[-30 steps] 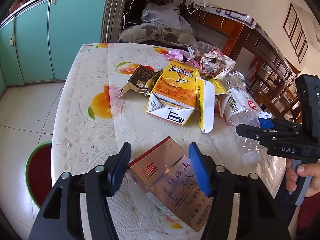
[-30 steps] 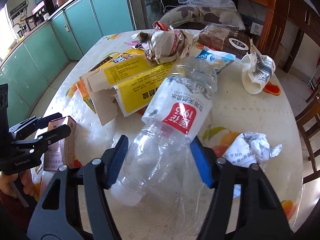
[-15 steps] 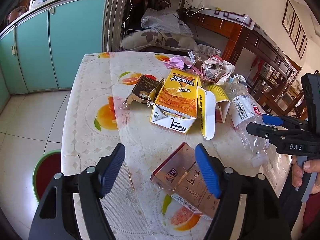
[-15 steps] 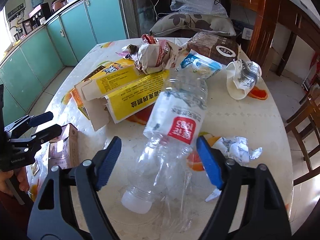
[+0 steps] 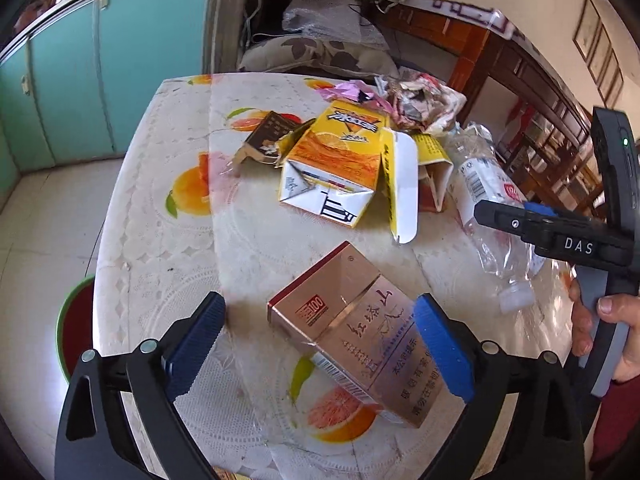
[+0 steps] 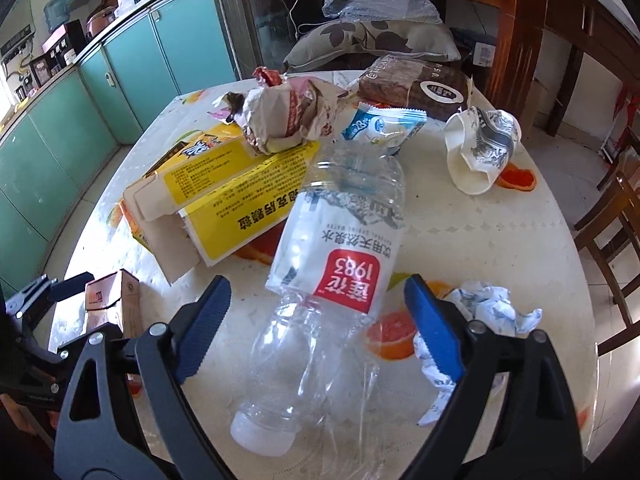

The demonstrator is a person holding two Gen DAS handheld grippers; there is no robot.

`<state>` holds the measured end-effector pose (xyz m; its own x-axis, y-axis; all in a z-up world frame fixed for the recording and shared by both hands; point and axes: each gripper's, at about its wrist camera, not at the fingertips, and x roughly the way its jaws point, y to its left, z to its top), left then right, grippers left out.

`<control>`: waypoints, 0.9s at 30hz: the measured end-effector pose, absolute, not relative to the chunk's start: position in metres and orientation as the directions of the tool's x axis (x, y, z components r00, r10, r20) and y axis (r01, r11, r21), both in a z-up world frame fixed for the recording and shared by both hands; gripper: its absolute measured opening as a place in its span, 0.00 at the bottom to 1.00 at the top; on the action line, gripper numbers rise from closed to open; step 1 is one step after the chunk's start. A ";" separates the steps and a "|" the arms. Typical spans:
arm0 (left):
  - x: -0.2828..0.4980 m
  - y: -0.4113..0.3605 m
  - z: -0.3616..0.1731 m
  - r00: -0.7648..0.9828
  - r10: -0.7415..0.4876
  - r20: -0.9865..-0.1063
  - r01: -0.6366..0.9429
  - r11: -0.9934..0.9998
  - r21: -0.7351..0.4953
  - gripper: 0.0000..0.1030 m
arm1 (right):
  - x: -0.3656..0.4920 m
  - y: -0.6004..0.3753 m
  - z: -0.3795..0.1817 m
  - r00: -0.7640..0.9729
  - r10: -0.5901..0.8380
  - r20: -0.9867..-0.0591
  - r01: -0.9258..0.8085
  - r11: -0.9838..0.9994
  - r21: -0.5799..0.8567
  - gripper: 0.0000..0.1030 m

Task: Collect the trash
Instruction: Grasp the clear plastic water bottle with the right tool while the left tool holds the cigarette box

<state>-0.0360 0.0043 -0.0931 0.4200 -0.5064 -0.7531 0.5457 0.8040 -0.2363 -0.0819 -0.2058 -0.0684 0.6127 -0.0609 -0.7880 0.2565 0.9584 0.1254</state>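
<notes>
A copper-coloured cigarette carton (image 5: 360, 340) lies flat on the table between the jaws of my left gripper (image 5: 324, 344). Those jaws are opening and the blue pads stand clear of the carton on both sides. A crushed clear water bottle (image 6: 320, 280) with a red label lies on the table between the jaws of my right gripper (image 6: 320, 320), which are opening too, with gaps either side. The same bottle (image 5: 484, 200) shows at the right of the left wrist view, beside the right gripper (image 5: 532, 224) and the hand (image 5: 608, 336) holding it.
A yellow juice carton (image 5: 336, 168), opened yellow boxes (image 6: 240, 196), crumpled wrappers (image 6: 288, 116), a crushed paper cup (image 6: 480, 152), a brown packet (image 6: 416, 84) and crumpled paper (image 6: 492, 312) litter the fruit-print table (image 5: 160, 240). Teal cabinets (image 5: 100, 72) stand left, wooden chairs (image 6: 616, 216) right.
Both grippers have opened wide: the left let go of the cigarette carton and the right let go of the bottle. Both things now lie on the table.
</notes>
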 end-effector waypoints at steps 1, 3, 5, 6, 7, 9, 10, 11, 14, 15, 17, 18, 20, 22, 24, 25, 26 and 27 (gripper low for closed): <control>-0.037 0.010 -0.093 0.435 -0.499 -0.750 0.498 0.827 -0.262 0.89 | -0.081 -0.208 -0.068 0.618 -0.054 -0.784 0.261 0.955 0.140 0.85; -0.041 0.019 -0.091 0.457 -0.485 -0.746 0.409 0.859 -0.308 0.89 | -0.080 -0.207 -0.068 0.626 -0.072 -0.776 0.249 0.962 0.111 0.84; -0.045 0.023 -0.091 0.478 -0.457 -0.750 0.331 0.885 -0.329 0.89 | -0.078 -0.200 -0.068 0.633 -0.102 -0.767 0.216 0.975 0.049 0.73; -0.047 0.023 -0.091 0.487 -0.433 -0.759 0.292 0.899 -0.326 0.89 | -0.077 -0.197 -0.069 0.639 -0.104 -0.762 0.196 0.980 0.031 0.62; -0.049 0.022 -0.090 0.492 -0.412 -0.767 0.261 0.910 -0.321 0.89 | -0.077 -0.195 -0.068 0.648 -0.100 -0.755 0.172 0.985 0.018 0.59; -0.054 0.017 -0.089 0.501 -0.384 -0.776 0.221 0.923 -0.314 0.89 | -0.079 -0.192 -0.067 0.664 -0.098 -0.741 0.132 0.991 -0.012 0.58; -0.057 0.012 -0.088 0.504 -0.377 -0.777 0.214 0.926 -0.311 0.89 | -0.080 -0.192 -0.067 0.672 -0.091 -0.735 0.115 0.993 -0.018 0.57; -0.061 0.007 -0.087 0.507 -0.367 -0.780 0.213 0.930 -0.299 0.89 | -0.082 -0.193 -0.066 0.681 -0.080 -0.728 0.101 0.995 -0.015 0.56; -0.067 -0.015 -0.087 0.523 -0.294 -0.800 0.216 0.954 -0.209 0.89 | -0.088 -0.199 -0.069 0.705 -0.049 -0.708 0.082 0.997 0.012 0.54; -0.067 -0.020 -0.088 0.520 -0.277 -0.808 0.212 0.958 -0.193 0.89 | -0.090 -0.202 -0.070 0.712 -0.043 -0.701 0.079 0.997 0.019 0.54; -0.066 -0.031 -0.092 0.516 -0.241 -0.822 0.196 0.967 -0.161 0.90 | -0.094 -0.207 -0.072 0.729 -0.016 -0.684 0.075 0.996 0.057 0.54; -0.067 -0.035 -0.093 0.530 -0.210 -0.822 0.186 0.974 -0.129 0.90 | -0.095 -0.210 -0.072 0.735 -0.006 -0.678 0.073 0.995 0.071 0.54; -0.066 -0.043 -0.095 0.551 -0.169 -0.817 0.171 0.981 -0.088 0.89 | -0.096 -0.211 -0.070 0.746 0.007 -0.666 0.063 0.995 0.082 0.54; -0.069 -0.045 -0.095 0.585 -0.158 -0.795 0.160 0.984 -0.078 0.84 | -0.098 -0.208 -0.067 0.761 0.015 -0.649 0.044 0.996 0.074 0.54; -0.072 -0.047 -0.095 0.619 -0.122 -0.776 0.156 0.987 -0.031 0.70 | -0.100 -0.204 -0.065 0.771 0.002 -0.637 0.039 0.998 0.051 0.54; -0.073 -0.048 -0.094 0.628 -0.116 -0.770 0.160 0.987 -0.018 0.64 | -0.102 -0.202 -0.064 0.776 -0.001 -0.631 0.037 0.998 0.043 0.54; -0.073 -0.046 -0.093 0.628 -0.130 -0.767 0.168 0.985 -0.030 0.62 | -0.103 -0.201 -0.063 0.780 -0.003 -0.626 0.036 0.999 0.039 0.53; -0.074 -0.045 -0.091 0.626 -0.148 -0.766 0.178 0.983 -0.045 0.58 | -0.103 -0.199 -0.062 0.783 -0.001 -0.623 0.032 0.999 0.039 0.53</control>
